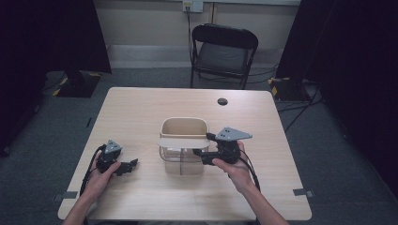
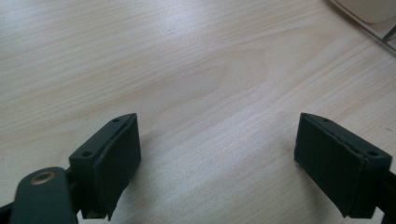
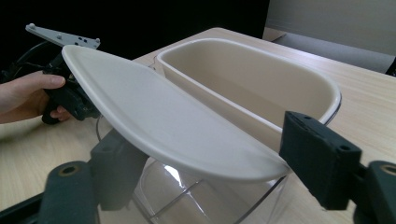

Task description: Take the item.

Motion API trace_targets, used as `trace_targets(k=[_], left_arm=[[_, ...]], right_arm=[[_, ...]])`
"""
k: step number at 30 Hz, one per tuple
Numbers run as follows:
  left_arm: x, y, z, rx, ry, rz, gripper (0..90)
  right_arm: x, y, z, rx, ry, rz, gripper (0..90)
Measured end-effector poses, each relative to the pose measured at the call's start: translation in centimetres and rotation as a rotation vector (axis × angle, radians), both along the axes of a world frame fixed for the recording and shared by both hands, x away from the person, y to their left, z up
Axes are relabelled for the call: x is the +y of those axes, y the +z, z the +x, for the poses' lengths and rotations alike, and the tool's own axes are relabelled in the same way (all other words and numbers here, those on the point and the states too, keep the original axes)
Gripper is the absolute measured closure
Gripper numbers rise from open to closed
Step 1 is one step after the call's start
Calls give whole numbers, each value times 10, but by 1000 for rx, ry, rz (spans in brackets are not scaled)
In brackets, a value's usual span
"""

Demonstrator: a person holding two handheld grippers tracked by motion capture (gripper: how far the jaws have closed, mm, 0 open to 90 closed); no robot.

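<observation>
A clear tub (image 1: 182, 161) stands mid-table with a beige insert (image 1: 184, 127) in its far half. A pale flat lid (image 1: 180, 142) lies tilted across the near half. My right gripper (image 1: 202, 144) is at the tub's right side, open, its jaws straddling the lid's end without closing on it. In the right gripper view (image 3: 219, 172) the lid (image 3: 163, 121) slopes between the jaws, above the clear tub (image 3: 196, 200) and beside the insert (image 3: 243, 79). My left gripper (image 1: 129, 166) rests low at the left, open and empty (image 2: 217, 154) over bare wood.
The light wooden table (image 1: 141, 108) has a dark cable hole (image 1: 222, 101) near its far edge. A black folding chair (image 1: 223, 51) stands behind it. Dark curtains flank both sides. The tub's corner (image 2: 369, 11) shows at the top right of the left gripper view.
</observation>
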State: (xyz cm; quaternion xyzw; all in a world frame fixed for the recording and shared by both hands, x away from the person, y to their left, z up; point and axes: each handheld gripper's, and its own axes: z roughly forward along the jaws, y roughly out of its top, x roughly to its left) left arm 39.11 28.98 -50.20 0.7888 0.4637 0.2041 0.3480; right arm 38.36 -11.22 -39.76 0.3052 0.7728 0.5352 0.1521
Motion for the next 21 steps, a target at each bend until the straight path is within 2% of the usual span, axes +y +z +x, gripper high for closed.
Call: trace_targets(k=[4, 21], left_arm=[[0, 0, 0, 0, -1, 0, 141], [0, 0, 0, 0, -1, -1, 141]], right_arm=[[1, -2, 1, 17, -7, 8, 268], [1, 1, 6, 37, 12, 27, 323]])
